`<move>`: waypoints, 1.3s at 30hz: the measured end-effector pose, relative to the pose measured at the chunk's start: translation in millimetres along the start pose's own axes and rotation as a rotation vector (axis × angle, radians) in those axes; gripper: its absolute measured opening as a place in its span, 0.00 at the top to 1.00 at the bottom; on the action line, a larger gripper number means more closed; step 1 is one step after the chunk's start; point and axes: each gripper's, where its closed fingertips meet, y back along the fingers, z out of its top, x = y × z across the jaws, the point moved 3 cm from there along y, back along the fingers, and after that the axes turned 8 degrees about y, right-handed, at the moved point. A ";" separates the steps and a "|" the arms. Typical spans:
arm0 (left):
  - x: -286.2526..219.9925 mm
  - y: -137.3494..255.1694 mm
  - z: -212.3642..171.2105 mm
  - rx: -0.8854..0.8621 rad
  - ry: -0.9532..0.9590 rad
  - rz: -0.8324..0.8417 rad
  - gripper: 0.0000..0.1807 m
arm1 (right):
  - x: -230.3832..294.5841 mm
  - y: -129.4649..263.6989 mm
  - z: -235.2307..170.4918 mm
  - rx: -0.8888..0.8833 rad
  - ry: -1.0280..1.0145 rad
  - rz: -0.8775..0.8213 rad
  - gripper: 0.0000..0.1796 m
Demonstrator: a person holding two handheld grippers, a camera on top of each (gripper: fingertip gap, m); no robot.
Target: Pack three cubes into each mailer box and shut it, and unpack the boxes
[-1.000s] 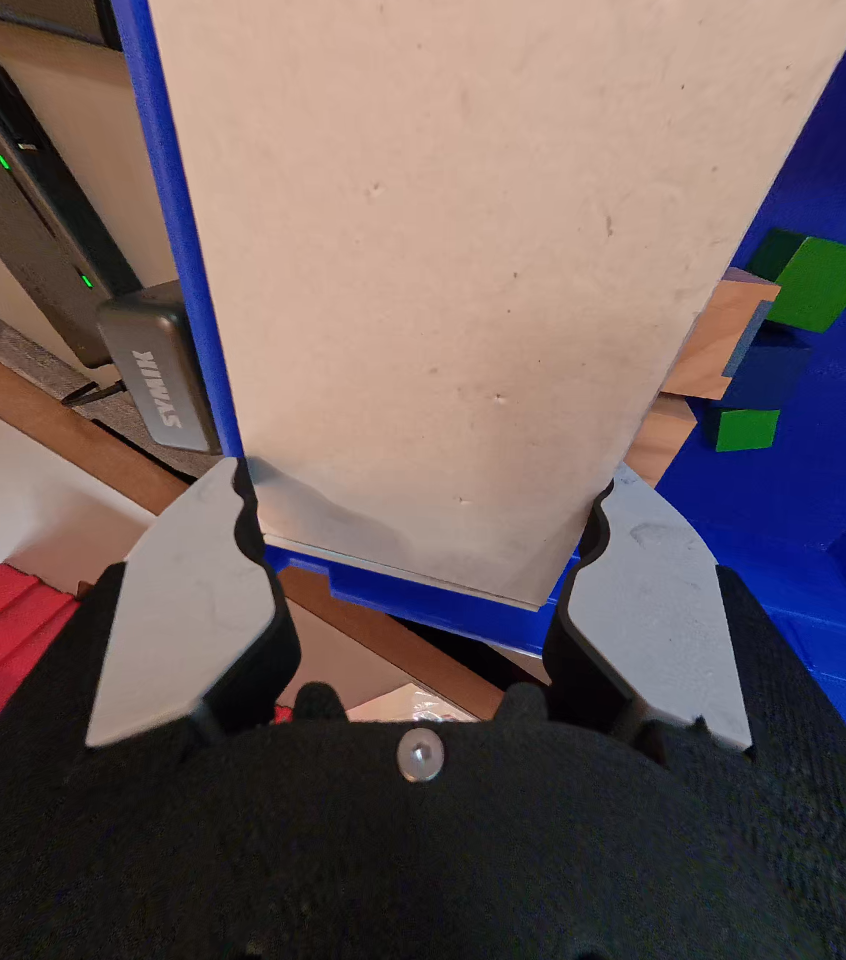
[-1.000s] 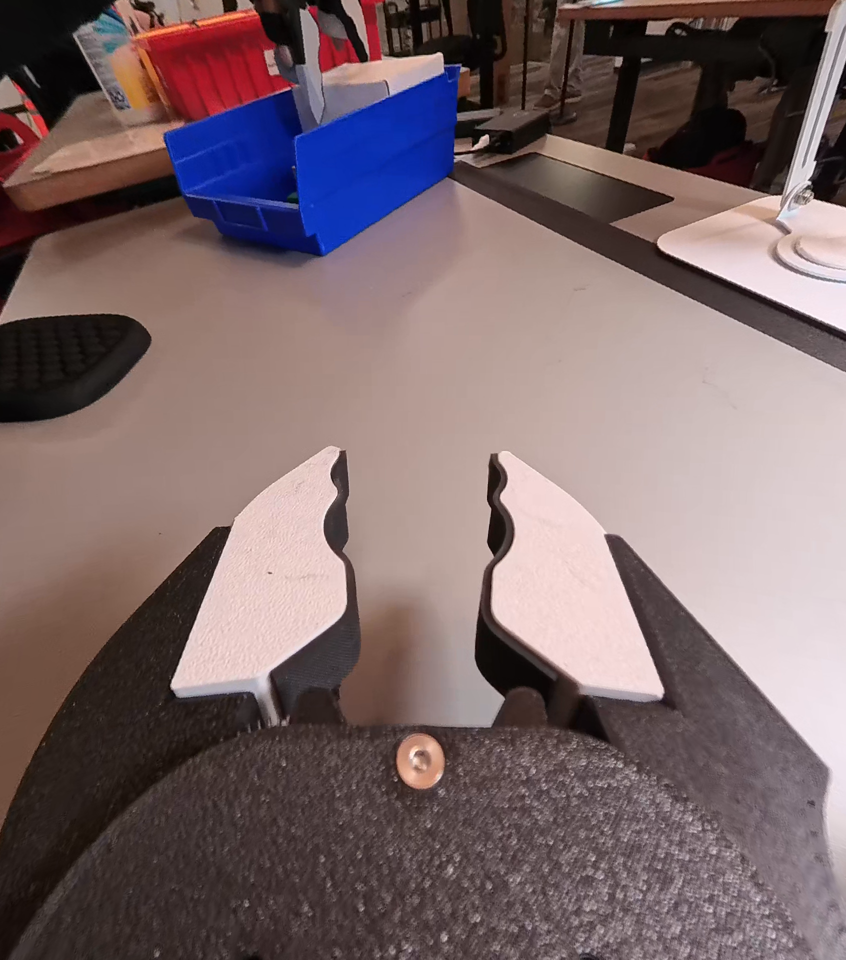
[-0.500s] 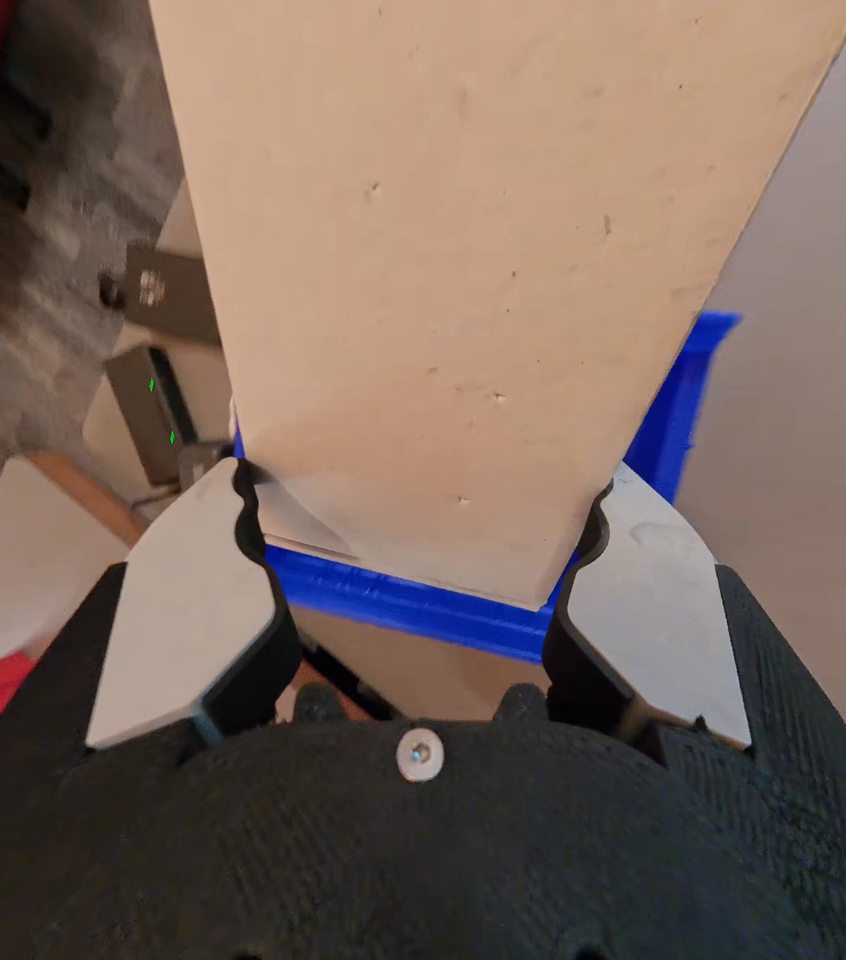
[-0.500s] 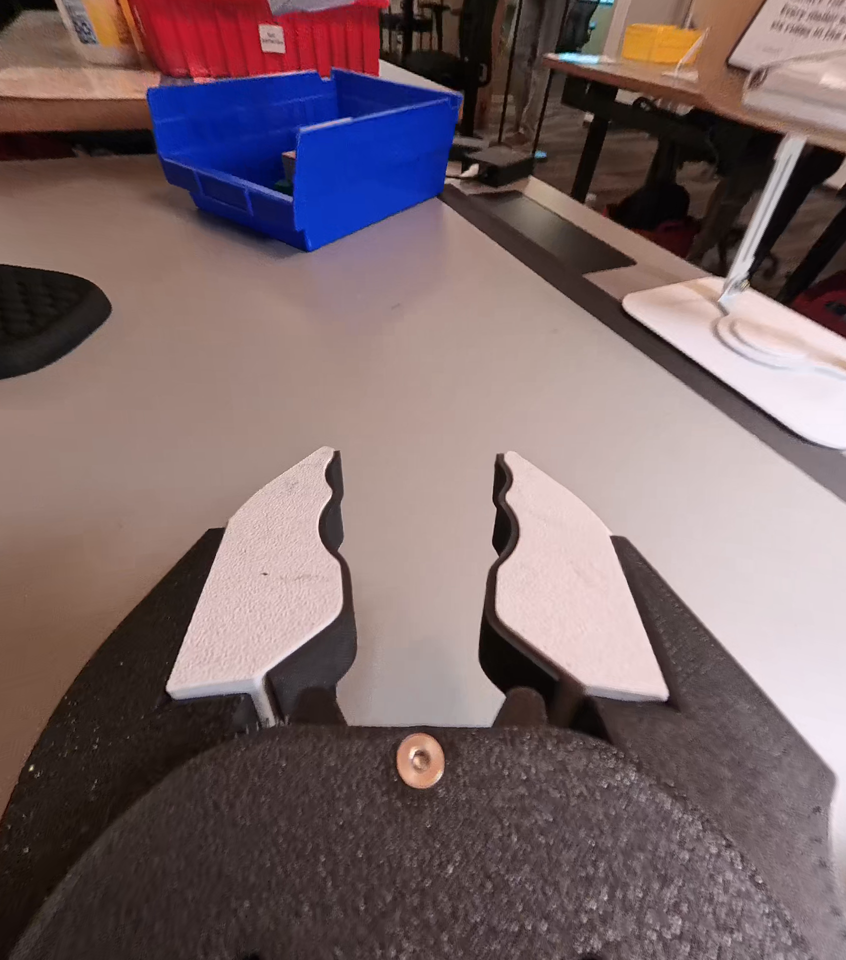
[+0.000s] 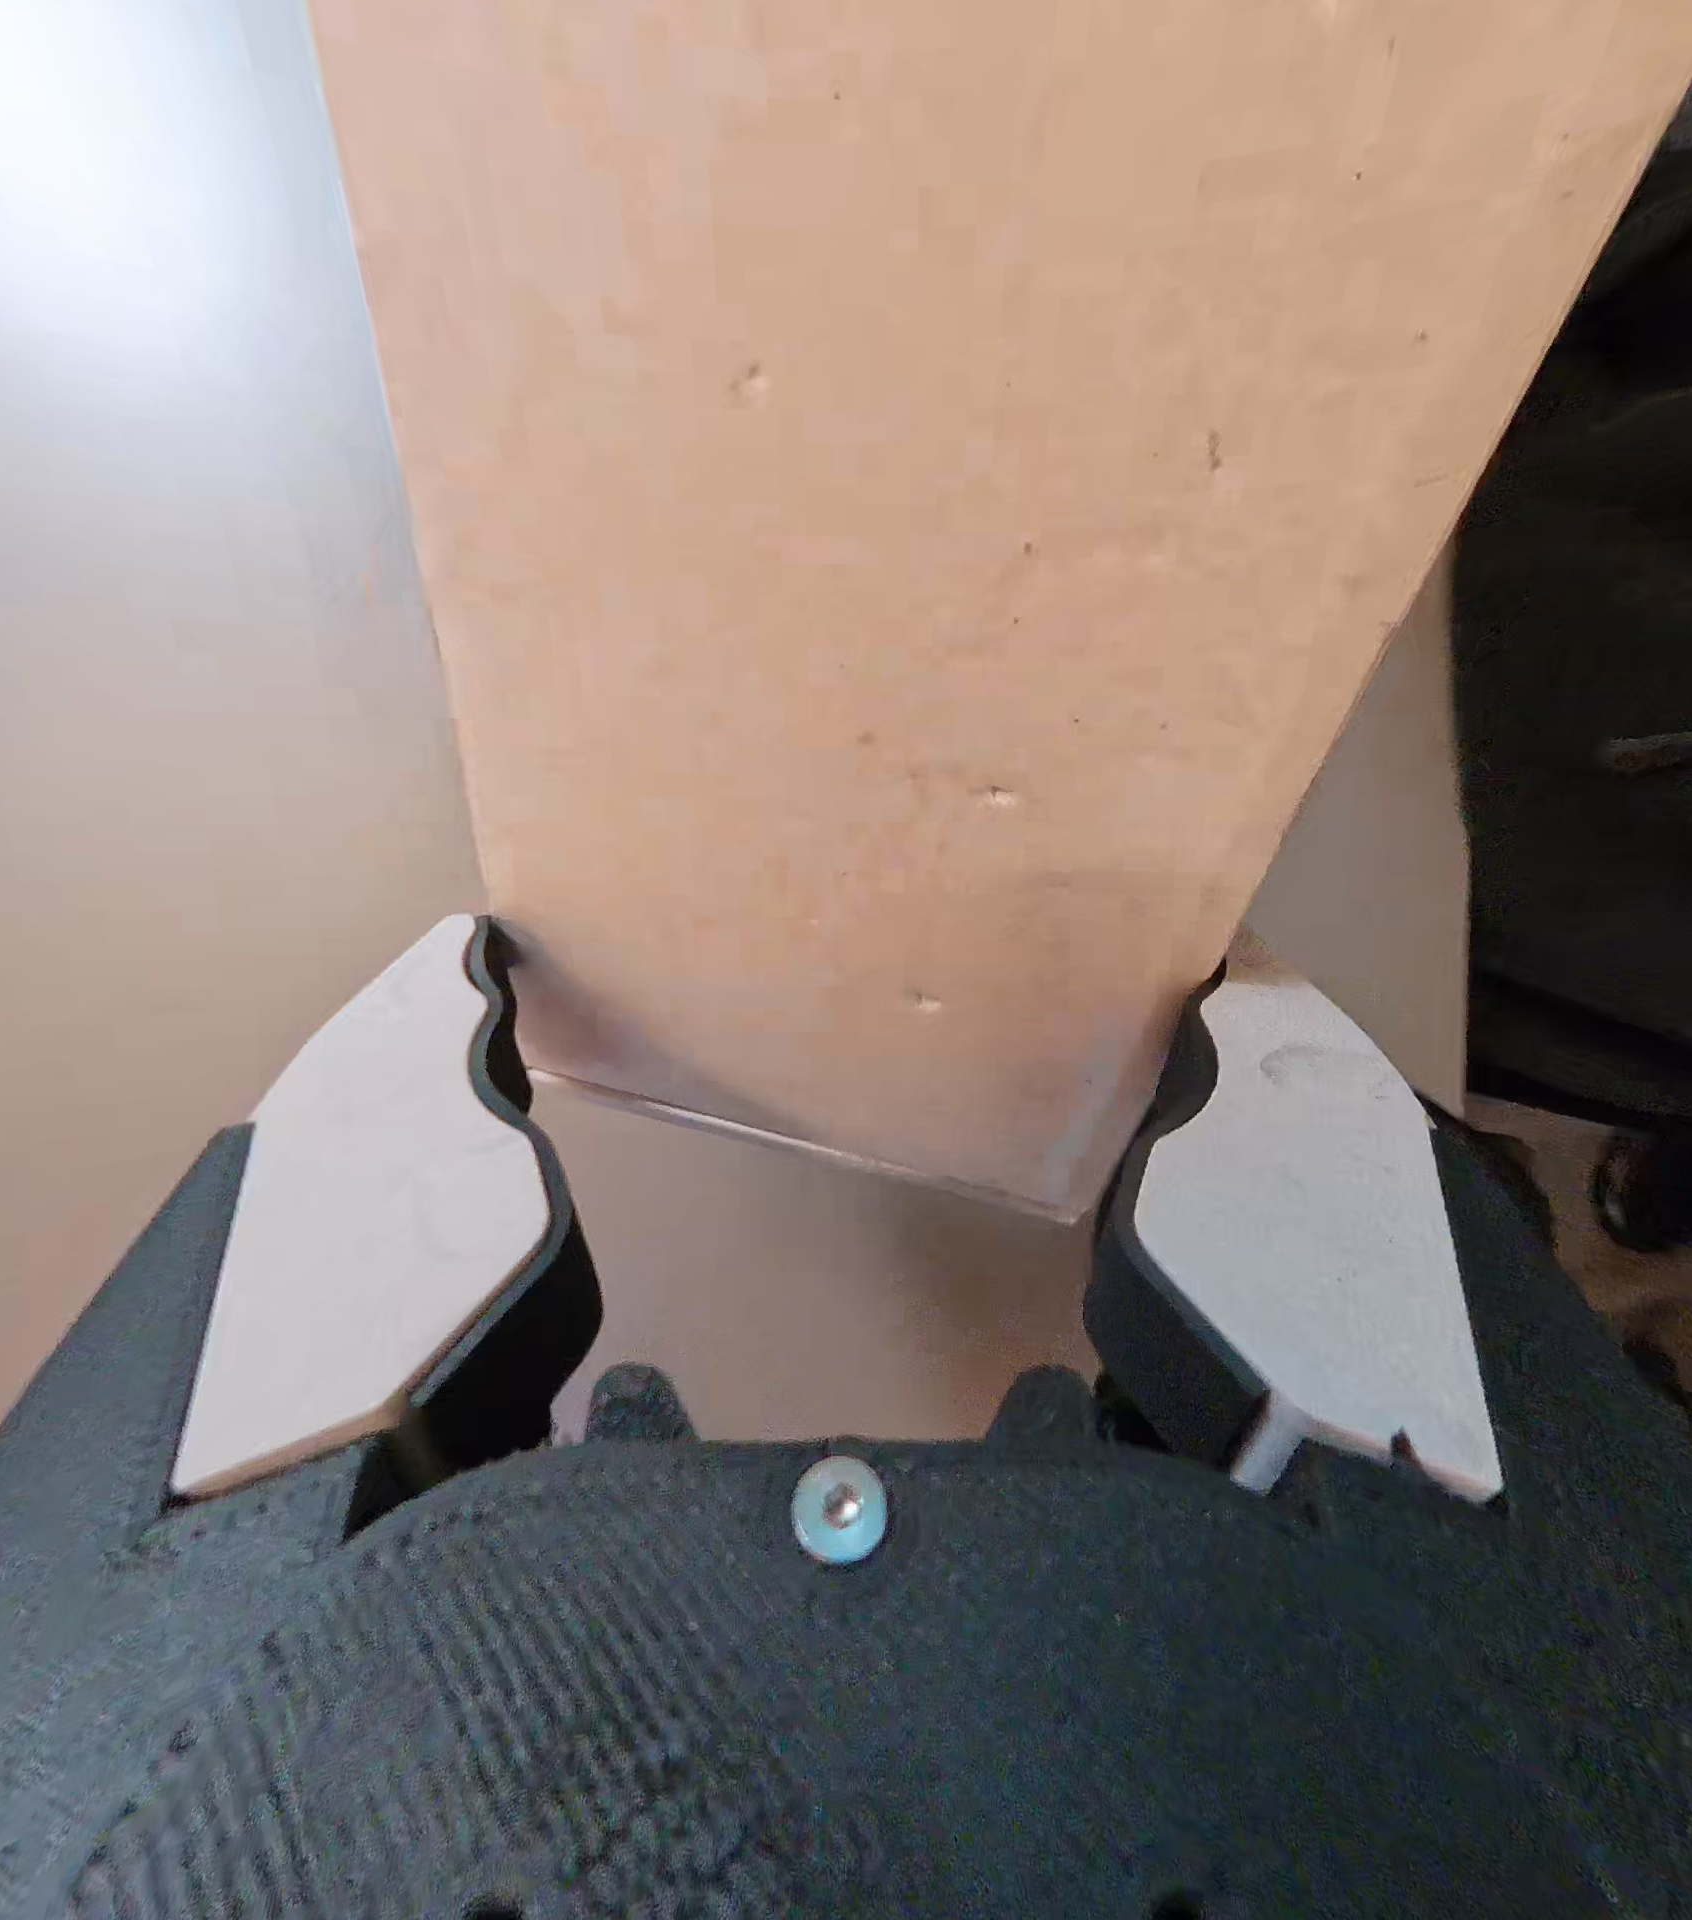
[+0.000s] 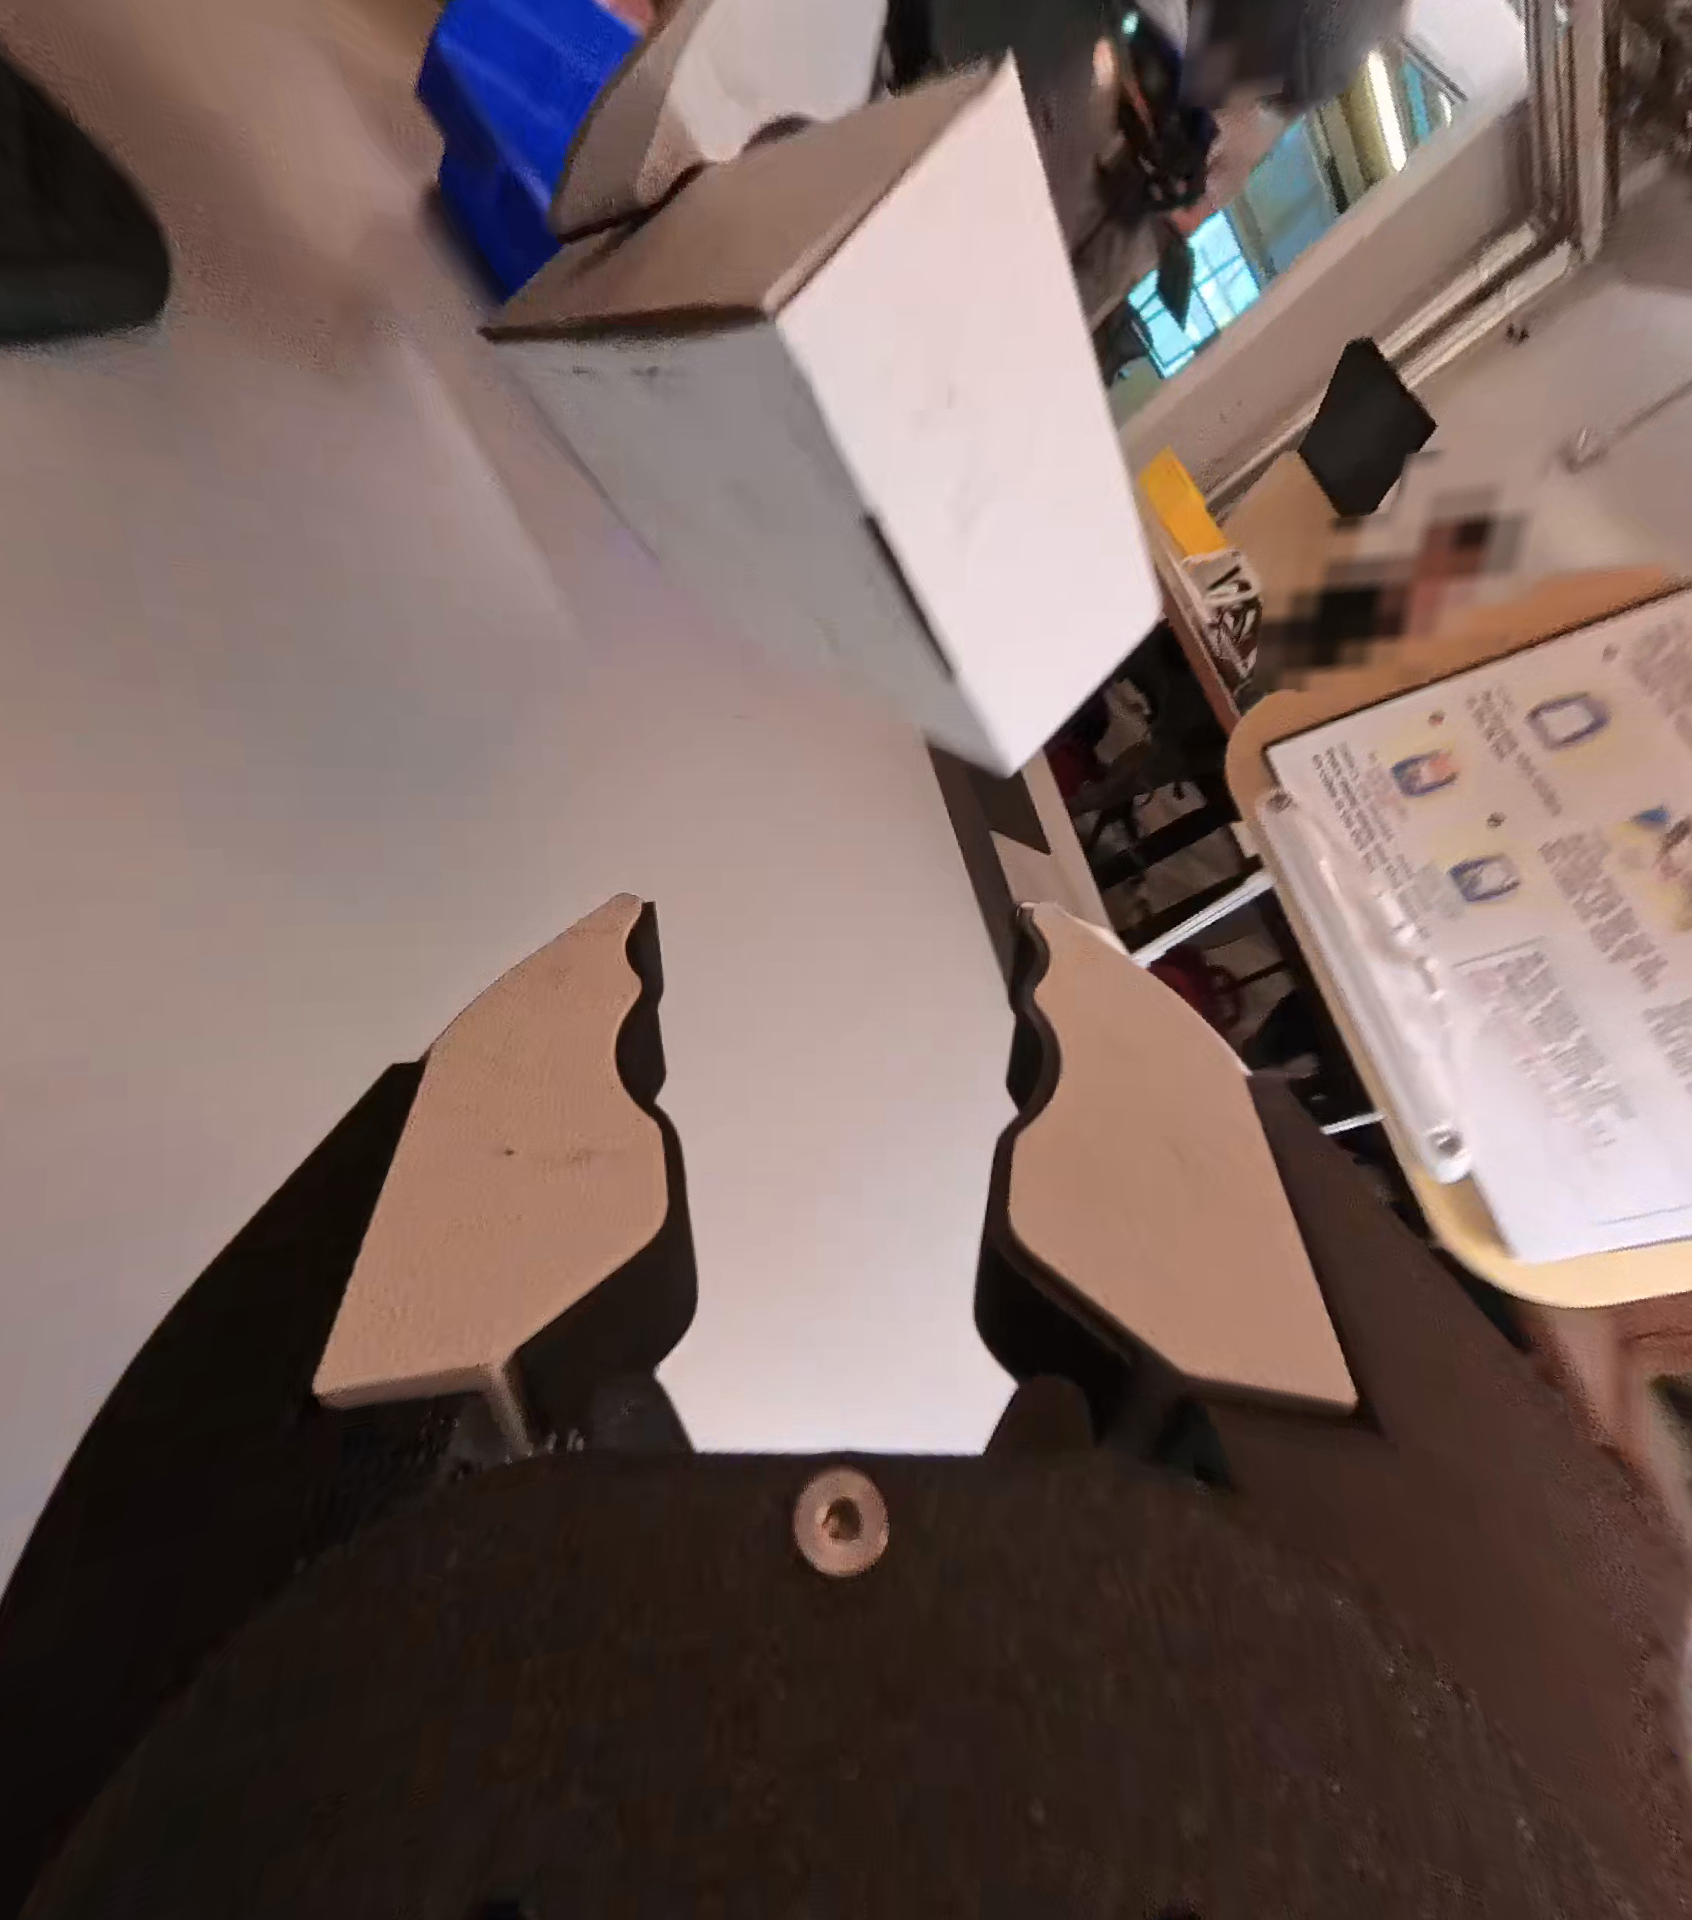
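Observation:
My left gripper [image 5: 852, 966] is shut on a closed white mailer box [image 5: 925, 499], gripping its near end across its width and holding it in the air over the grey table [image 5: 115, 727]. In the right wrist view the same box [image 6: 925, 447] hangs tilted above the table, held at its far end by the left gripper's fingers [image 6: 624, 156]. My right gripper [image 6: 837, 925] is open and empty, tilted, in front of and below the box. No cubes show.
A blue bin [image 6: 520, 177] stands on the table behind the box. A black padded object [image 6: 11, 208] lies at the far left. A board with printed sheets [image 6: 1569, 935] is on the right. A dark office chair [image 5: 1642, 623] is beyond the table edge. The tips of one gripper are about 15 cm away from the tips of the other.
The left gripper has carried the box up out of the blue bin and over the open table. The right gripper has tilted and swung so that the box is now in its view.

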 end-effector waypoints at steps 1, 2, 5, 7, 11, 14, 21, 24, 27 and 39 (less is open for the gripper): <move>-6.6 -13.7 3.0 0.025 -0.006 -0.047 0.34 | 2.8 1.1 3.2 0.015 0.062 0.009 0.64; -13.0 -26.3 4.8 0.055 -0.011 -0.091 0.34 | 6.4 1.9 5.9 0.031 0.119 0.026 0.63; -29.6 -58.7 7.1 0.151 -0.030 -0.194 0.33 | 19.4 1.5 13.9 0.050 0.236 0.089 0.60; -39.2 -73.6 9.4 0.196 -0.038 -0.255 0.34 | 34.3 -2.0 16.0 0.065 0.276 0.161 0.55; -49.8 -85.1 15.8 0.232 -0.065 -0.319 0.34 | 65.6 -11.4 22.8 0.041 0.322 0.217 0.52; -51.9 -85.3 15.6 0.247 -0.053 -0.330 0.33 | 62.8 -10.9 28.3 -0.012 0.298 0.170 0.59; -42.4 -54.4 44.4 -0.099 -0.018 -0.280 0.38 | 39.8 -0.7 25.2 -0.088 0.130 0.087 0.61; -34.8 -25.5 59.5 -0.389 -0.021 -0.202 0.38 | 15.1 9.2 13.5 -0.150 -0.089 0.039 0.61; -36.4 8.0 70.3 -0.746 -0.051 -0.115 0.43 | -7.8 20.7 -8.6 -0.210 -0.330 0.017 0.61; -37.1 -31.1 70.3 -0.842 -0.064 0.240 0.59 | 1.1 9.6 -14.3 -0.413 -0.794 0.145 0.61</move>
